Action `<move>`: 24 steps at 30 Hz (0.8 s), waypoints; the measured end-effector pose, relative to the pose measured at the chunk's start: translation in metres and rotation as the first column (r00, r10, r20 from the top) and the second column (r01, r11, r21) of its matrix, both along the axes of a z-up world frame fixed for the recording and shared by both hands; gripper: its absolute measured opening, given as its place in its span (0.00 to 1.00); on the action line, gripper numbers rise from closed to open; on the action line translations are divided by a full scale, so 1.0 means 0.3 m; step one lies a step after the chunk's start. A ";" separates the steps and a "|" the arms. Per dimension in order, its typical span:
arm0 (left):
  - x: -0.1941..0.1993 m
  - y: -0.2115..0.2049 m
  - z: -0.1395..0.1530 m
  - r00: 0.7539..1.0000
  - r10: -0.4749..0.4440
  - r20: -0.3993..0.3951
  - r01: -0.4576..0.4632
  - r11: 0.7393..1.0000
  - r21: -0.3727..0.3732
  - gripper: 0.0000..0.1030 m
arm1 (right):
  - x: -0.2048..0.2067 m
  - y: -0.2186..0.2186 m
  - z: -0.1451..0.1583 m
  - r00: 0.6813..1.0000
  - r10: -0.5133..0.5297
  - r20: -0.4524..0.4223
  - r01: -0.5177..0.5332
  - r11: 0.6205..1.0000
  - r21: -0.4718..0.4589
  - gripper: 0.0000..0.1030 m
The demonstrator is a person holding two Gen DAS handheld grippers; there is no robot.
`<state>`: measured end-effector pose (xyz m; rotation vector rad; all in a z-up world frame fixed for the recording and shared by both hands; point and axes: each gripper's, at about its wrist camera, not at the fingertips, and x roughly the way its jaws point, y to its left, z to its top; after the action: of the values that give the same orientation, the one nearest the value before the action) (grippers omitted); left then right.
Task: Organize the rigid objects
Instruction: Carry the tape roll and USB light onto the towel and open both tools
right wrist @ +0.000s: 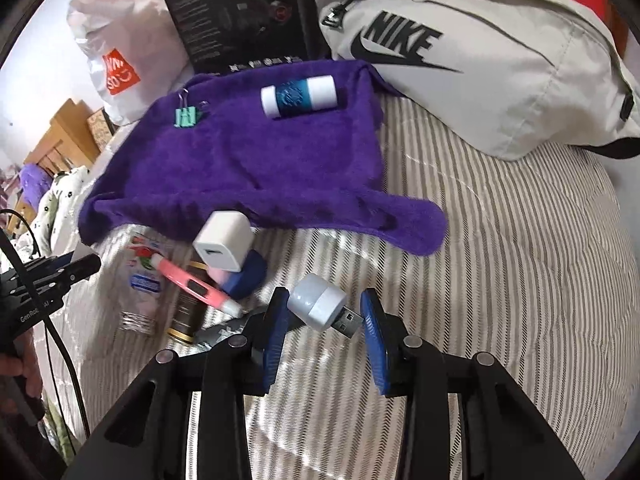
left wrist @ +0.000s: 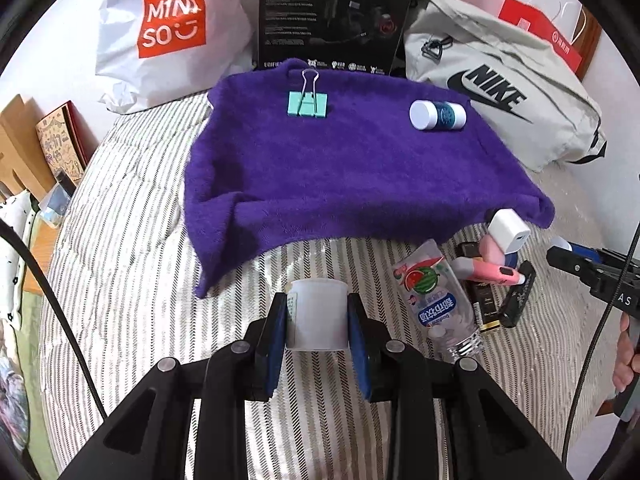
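We held a white plastic cup (left wrist: 316,314), a smooth, slightly tapered cylinder, between the blue ribbed pads (left wrist: 278,344) of our left gripper (left wrist: 318,338), which was clamped on its sides just over the striped quilt (left wrist: 132,216); its long axis ran forward along the fingers toward the fuzzy purple towel (left wrist: 340,168). Our right gripper (right wrist: 324,334) stood wide, its pads apart on either side of a small USB light (right wrist: 322,306), a stubby grey and white barrel whose metal plug pointed right and toward us; we could not tell whether the left pad touched it. On the towel lay a mint binder clip (left wrist: 307,103) with its wire loops pointing away, and a round bottle (left wrist: 438,115) on its side, white at both ends with a blue label, its axis running left to right. Just off the towel's near edge sat a loose cluster: a white cube charger (right wrist: 224,246) leaning on a blue and pink rounded piece (right wrist: 244,274), a pink pen (right wrist: 198,286) slanting down to the right, a clear flattened water bottle (left wrist: 436,300) and a dark gold-ended tube (right wrist: 188,310).
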<state>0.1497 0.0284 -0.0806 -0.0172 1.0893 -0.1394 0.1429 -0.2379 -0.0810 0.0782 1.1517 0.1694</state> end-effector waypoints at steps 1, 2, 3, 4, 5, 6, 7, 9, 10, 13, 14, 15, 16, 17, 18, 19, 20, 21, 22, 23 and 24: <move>-0.004 0.008 0.011 1.000 0.003 0.007 -0.003 1.000 -0.011 0.27 | 0.002 0.006 0.007 1.000 0.006 0.006 -0.006 1.000 0.004 0.36; -0.005 0.014 0.017 1.000 0.003 0.010 -0.003 1.000 -0.016 0.27 | 0.005 0.010 0.015 1.000 0.012 0.012 -0.012 1.000 0.009 0.36; -0.007 0.021 0.028 1.000 0.004 0.017 -0.003 1.000 -0.023 0.27 | 0.011 0.015 0.021 1.000 0.017 0.015 -0.018 1.000 0.017 0.36; -0.006 0.025 0.035 1.000 0.006 0.021 -0.006 1.000 -0.027 0.27 | 0.019 0.018 0.026 1.000 0.023 0.017 -0.023 0.999 0.025 0.36; -0.003 0.029 0.042 1.000 0.009 0.024 -0.008 1.000 -0.027 0.27 | 0.028 0.022 0.033 0.999 0.028 0.022 -0.029 0.999 0.034 0.36; 0.000 0.033 0.051 1.000 0.011 0.027 -0.011 1.000 -0.026 0.27 | 0.038 0.026 0.038 0.999 0.032 0.026 -0.033 0.999 0.037 0.36; 0.007 0.037 0.062 0.999 0.010 0.032 -0.009 1.000 -0.024 0.27 | 0.048 0.030 0.043 0.999 0.036 0.030 -0.037 0.999 0.039 0.36; 0.021 0.042 0.079 0.999 0.009 0.042 -0.009 1.000 -0.018 0.27 | 0.067 0.034 0.054 0.998 0.040 0.041 -0.041 0.998 0.040 0.36; 0.029 0.042 0.086 0.999 0.007 0.045 -0.007 1.000 -0.015 0.27 | 0.080 0.036 0.062 0.998 0.045 0.049 -0.047 0.998 0.039 0.36; 0.068 0.043 0.112 0.998 0.003 0.070 -0.002 1.000 -0.005 0.27 | 0.117 0.030 0.075 0.997 0.043 0.061 -0.046 0.998 0.047 0.36; 0.089 0.040 0.119 0.997 -0.002 0.077 0.002 1.000 -0.001 0.27 | 0.133 0.025 0.079 0.997 0.042 0.067 -0.046 0.998 0.053 0.36; 0.102 0.037 0.123 0.997 -0.003 0.080 0.003 1.000 0.003 0.27 | 0.150 0.024 0.082 0.996 0.044 0.075 -0.048 0.998 0.052 0.36; 0.127 0.034 0.128 0.996 -0.004 0.090 0.003 1.000 0.006 0.27 | 0.166 0.022 0.083 0.996 0.045 0.081 -0.048 0.998 0.045 0.36; 0.150 0.030 0.128 0.996 -0.006 0.094 0.005 1.000 0.005 0.27 | 0.181 0.019 0.081 0.996 0.046 0.083 -0.049 0.998 0.036 0.36; 0.182 0.027 0.126 0.995 -0.009 0.095 0.008 1.000 0.005 0.27 | 0.201 0.017 0.079 0.995 0.046 0.083 -0.048 0.999 0.026 0.36; 0.199 0.026 0.125 0.995 -0.007 0.100 0.007 1.000 0.006 0.27 | 0.221 0.015 0.076 0.995 0.049 0.087 -0.050 0.999 0.020 0.36; 0.219 0.025 0.123 0.995 -0.006 0.105 0.006 1.000 0.004 0.27 | 0.239 0.012 0.073 0.994 0.052 0.092 -0.054 0.998 0.016 0.36; 0.252 0.024 0.116 0.994 -0.007 0.106 0.007 1.000 -0.002 0.27 | 0.266 0.011 0.066 0.994 0.059 0.094 -0.060 0.998 0.006 0.36; 0.271 0.024 0.111 0.994 -0.007 0.107 0.007 1.000 -0.006 0.27 | 0.281 0.011 0.062 0.994 0.062 0.096 -0.062 0.998 -0.001 0.36; 0.291 0.022 0.103 0.994 -0.008 0.104 0.009 1.000 -0.009 0.27 | 0.300 0.010 0.057 0.993 0.065 0.099 -0.065 0.998 -0.008 0.36; 0.311 0.020 0.092 0.995 -0.008 0.100 0.009 1.000 -0.010 0.27 | 0.326 0.013 0.048 0.993 0.074 0.095 -0.074 0.997 -0.014 0.36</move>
<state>0.2430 0.0345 -0.0528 -0.0149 0.9885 -0.1525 0.2407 -0.2341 -0.0666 0.0180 1.0609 0.2306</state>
